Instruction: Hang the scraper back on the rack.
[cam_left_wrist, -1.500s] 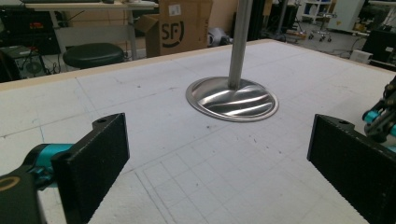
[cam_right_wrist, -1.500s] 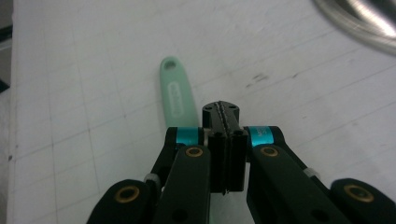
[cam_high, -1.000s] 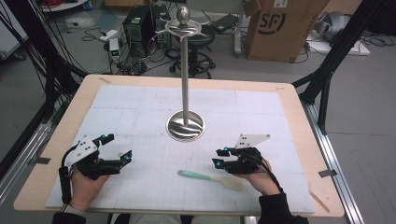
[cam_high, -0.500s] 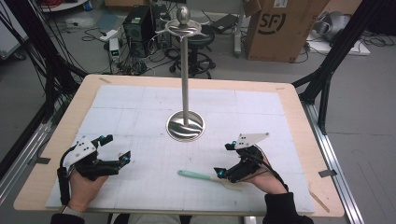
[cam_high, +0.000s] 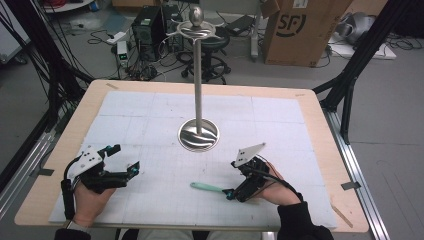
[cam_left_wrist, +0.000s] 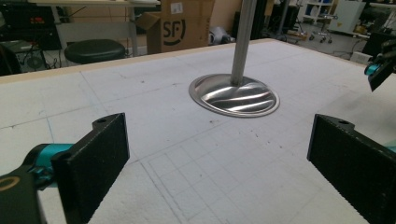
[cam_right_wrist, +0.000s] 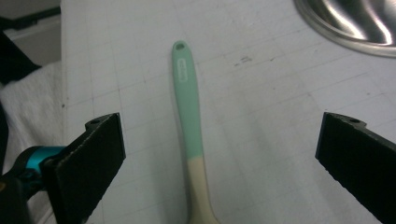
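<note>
Right tongs (cam_high: 231, 194) shifted over, just opening | one spatula (cam_high: 206, 187) between, ungripped | left tongs (cam_high: 134, 168) released

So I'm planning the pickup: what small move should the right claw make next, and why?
Probably ease the right claw down and close it on the spatula. Its jaws stand wide open on either side of the mint handle, which lies flat on the white mat, not yet touched.

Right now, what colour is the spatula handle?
Mint green, turning cream toward the head; the spatula shows best in the right gripper view.
</note>
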